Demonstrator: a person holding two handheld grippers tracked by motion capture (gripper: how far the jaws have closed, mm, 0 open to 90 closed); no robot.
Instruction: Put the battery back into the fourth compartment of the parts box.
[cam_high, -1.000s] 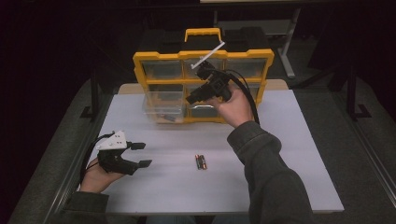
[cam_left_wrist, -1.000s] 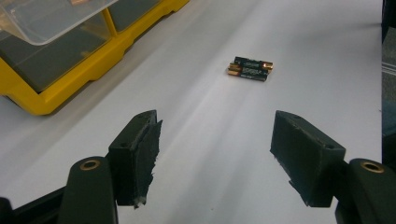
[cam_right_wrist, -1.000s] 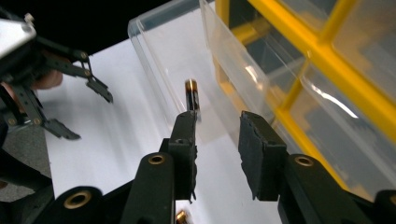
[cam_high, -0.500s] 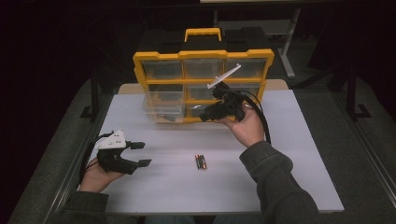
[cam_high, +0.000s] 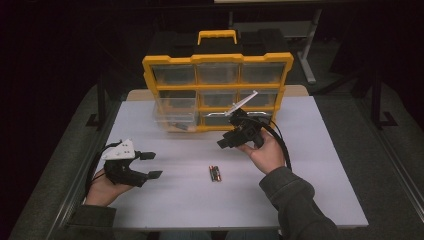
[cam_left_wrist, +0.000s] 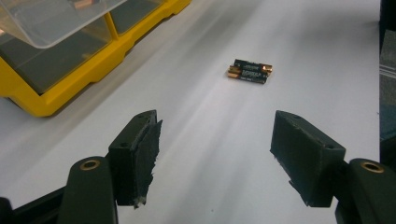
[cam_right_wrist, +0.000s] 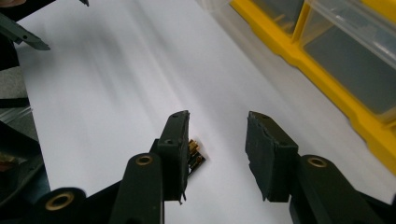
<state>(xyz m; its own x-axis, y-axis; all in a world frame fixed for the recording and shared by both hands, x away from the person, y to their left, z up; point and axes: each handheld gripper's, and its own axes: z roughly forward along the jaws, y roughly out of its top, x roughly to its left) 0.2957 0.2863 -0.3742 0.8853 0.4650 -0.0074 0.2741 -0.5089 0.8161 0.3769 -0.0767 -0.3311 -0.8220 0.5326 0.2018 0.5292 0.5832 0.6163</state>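
Down from the yellow organizer (cam_high: 218, 65) has come the right gripper (cam_high: 226, 144), jaws just opened wider, empty, above and just beyond the batteries (cam_high: 214, 173), probably two, mid-table. Left gripper (cam_high: 151, 165) rests near-left, open and empty.

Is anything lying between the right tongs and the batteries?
No. In the high view, bare white table separates the right tongs from the batteries.

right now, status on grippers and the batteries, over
Left gripper open, empty, resting on table. Right gripper open, empty, above the batteries. Batteries lie untouched on the table. Path clear.
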